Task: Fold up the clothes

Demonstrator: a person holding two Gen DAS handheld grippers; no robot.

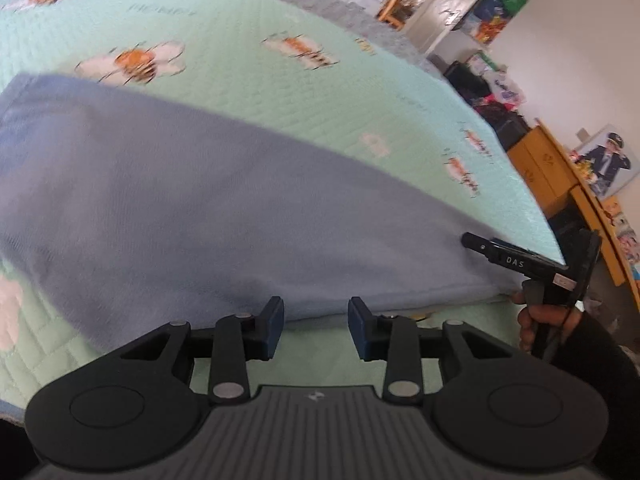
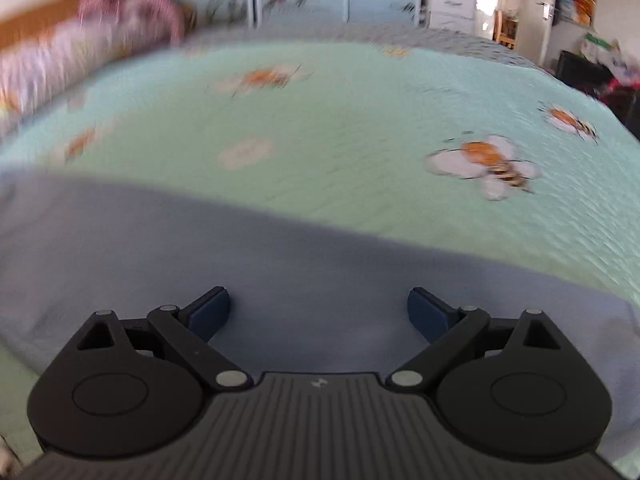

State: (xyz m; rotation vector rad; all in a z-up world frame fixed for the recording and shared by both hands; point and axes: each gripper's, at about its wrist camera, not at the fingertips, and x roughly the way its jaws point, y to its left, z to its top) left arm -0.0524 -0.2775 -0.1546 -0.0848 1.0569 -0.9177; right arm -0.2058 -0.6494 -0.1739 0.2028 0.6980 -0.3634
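A blue-grey cloth (image 1: 208, 200) lies flat on a mint green quilt with bees (image 1: 280, 92). My left gripper (image 1: 316, 322) is open at the cloth's near edge, nothing between its fingers. In the left wrist view the right gripper (image 1: 468, 240) shows side-on at the cloth's right corner, held by a hand (image 1: 540, 324) in a dark sleeve. In the right wrist view the same cloth (image 2: 280, 264) spreads beneath my right gripper (image 2: 319, 308), which stands wide open over it and holds nothing. The quilt (image 2: 340, 132) stretches beyond.
A wooden dresser (image 1: 560, 176) and bags stand right of the bed. Pink bedding (image 2: 80, 44) is bunched at the far left. White drawers (image 2: 452, 4) and a doorway lie beyond the bed's far end. The frames are motion-blurred.
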